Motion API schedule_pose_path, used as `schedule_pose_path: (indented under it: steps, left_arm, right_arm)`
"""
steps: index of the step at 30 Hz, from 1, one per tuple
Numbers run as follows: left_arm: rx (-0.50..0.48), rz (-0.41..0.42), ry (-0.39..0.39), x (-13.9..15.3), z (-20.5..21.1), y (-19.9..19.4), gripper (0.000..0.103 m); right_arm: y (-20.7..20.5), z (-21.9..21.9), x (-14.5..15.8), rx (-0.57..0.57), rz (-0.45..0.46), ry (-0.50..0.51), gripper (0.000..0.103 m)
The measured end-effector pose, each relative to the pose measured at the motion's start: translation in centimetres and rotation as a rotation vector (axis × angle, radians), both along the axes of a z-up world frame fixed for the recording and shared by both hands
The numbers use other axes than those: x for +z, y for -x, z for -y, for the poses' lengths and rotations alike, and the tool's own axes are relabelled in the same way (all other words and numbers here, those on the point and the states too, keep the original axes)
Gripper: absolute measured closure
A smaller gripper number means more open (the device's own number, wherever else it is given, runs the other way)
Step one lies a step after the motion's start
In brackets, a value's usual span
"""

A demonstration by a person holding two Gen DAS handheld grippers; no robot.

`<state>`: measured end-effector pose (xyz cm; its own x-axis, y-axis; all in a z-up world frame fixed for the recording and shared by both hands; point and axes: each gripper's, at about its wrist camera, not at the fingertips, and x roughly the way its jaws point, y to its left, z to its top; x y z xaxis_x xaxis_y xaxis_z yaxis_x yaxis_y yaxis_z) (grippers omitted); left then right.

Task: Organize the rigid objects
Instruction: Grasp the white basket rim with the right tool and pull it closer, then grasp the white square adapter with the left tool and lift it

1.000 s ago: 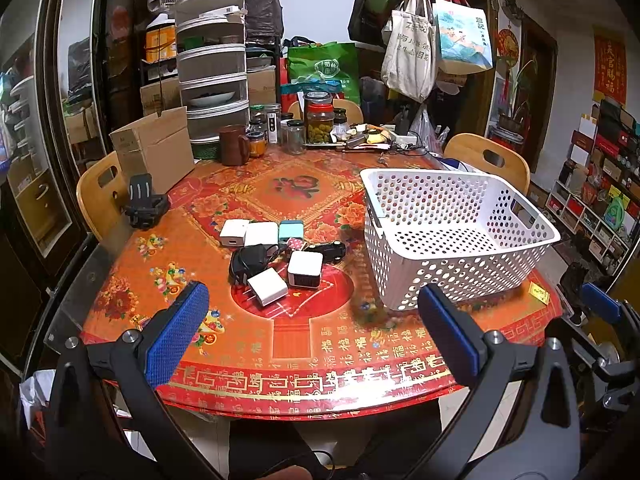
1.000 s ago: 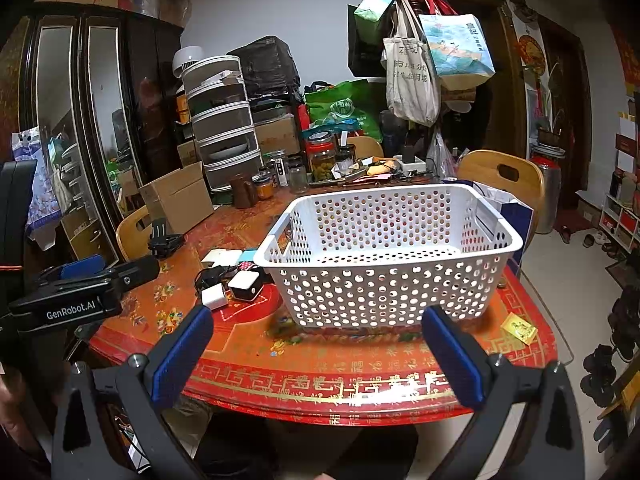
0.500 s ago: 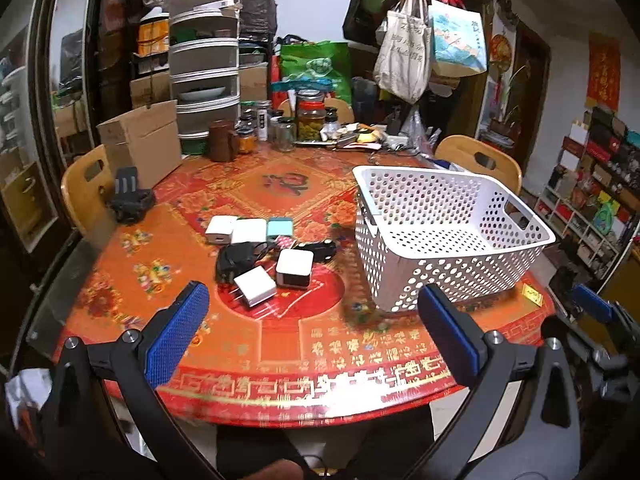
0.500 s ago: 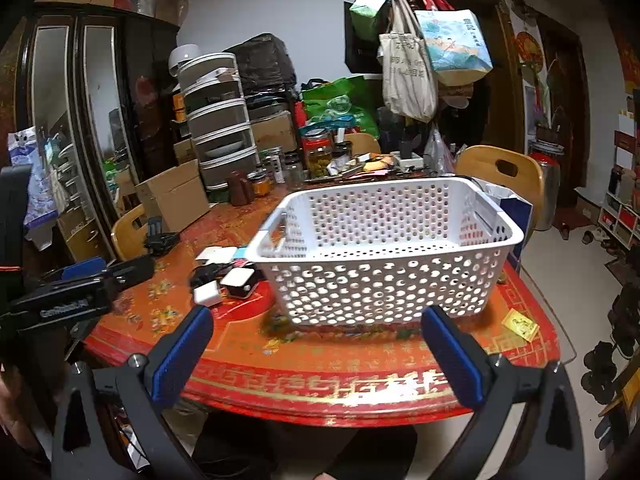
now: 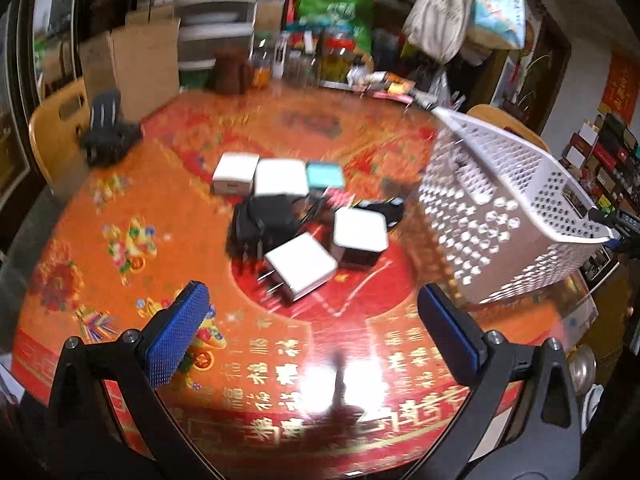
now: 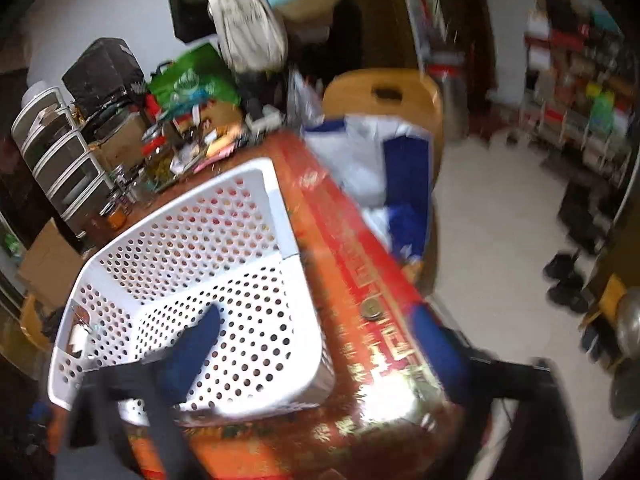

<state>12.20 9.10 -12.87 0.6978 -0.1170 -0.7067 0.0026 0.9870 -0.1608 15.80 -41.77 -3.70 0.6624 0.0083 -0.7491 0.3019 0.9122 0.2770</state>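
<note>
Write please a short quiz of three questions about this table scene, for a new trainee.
1. True or false: the white basket already holds a charger.
2. Which block lies nearest the left tongs? A) the teal block B) the white charger with prongs C) the black charger
3. Fill in: the right tongs have one finger inside the ____.

Key
1. False; its visible inside looks empty.
2. B
3. basket; the other finger is outside, over the red table.
</note>
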Motion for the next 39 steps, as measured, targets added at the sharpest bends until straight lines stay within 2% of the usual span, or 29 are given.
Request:
schedule_pose_path:
  steps: [1,2,3,5,8,11,18,20,21,25,28,35,39]
  left_arm:
    - [0.007,-0.013,-0.006,-0.5,-0.3,-0.5,0.000]
    - [0.016,-0.024,-0.020,-1.1,-0.6,-1.0,0.000]
    - [0.022,-0.033,-0.034,-1.6,-0.8,-1.3,0.000]
    - [0.036,-0.062,-0.061,-2.4,-1.0,-2.3,0.000]
    - [0.024,-0.101,-0.057,-3.7,-1.0,-3.8,0.000]
    - [0.004,-0.134,-0.064,-4.9,-0.3,-5.4,0.000]
    - [-0.007,-0.161,-0.083,-6.6,1.8,-7.5,0.001]
    - [0.004,-0.162,-0.094,-6.9,2.1,-8.0,0.007]
    - [0.009,-0.164,-0.098,-6.9,2.3,-7.8,0.014]
    - [0.040,-0.157,-0.130,-6.9,2.2,-7.7,0.032]
    - [0.035,-0.147,-0.129,-6.8,2.1,-7.4,0.041]
    - [0.012,-0.086,-0.189,-6.0,2.7,-5.5,0.043]
    - [0.009,-0.055,-0.187,-5.1,2.4,-4.4,0.043]
  right_arm:
    - [-0.6,0.3,-0.4,0.004,-0.013,-0.013,0.055]
    - [-1.0,0.5,-0.6,0.006,-0.016,-0.003,0.062]
    - [-1.3,0.4,-0.8,0.012,-0.018,0.011,0.063]
    - [-2.0,0.0,-1.2,0.038,-0.022,0.034,0.073]
    - [-2.8,-0.6,-1.7,0.058,-0.031,0.033,0.084]
    - [-3.4,-1.4,-1.9,0.074,-0.053,0.065,0.089]
    - [-3.3,-2.0,-1.9,0.069,-0.072,0.095,0.092]
    - [-3.3,-2.0,-1.9,0.074,-0.074,0.101,0.092]
    - [-3.3,-2.0,-1.8,0.076,-0.075,0.102,0.092]
    - [-3.3,-2.0,-1.8,0.079,-0.074,0.104,0.092]
    - [-3.3,-2.0,-1.7,0.079,-0.071,0.103,0.092]
    - [-3.3,-2.0,-1.8,0.080,-0.071,0.104,0.092]
    - [-3.3,-1.9,-1.8,0.080,-0.070,0.103,0.092]
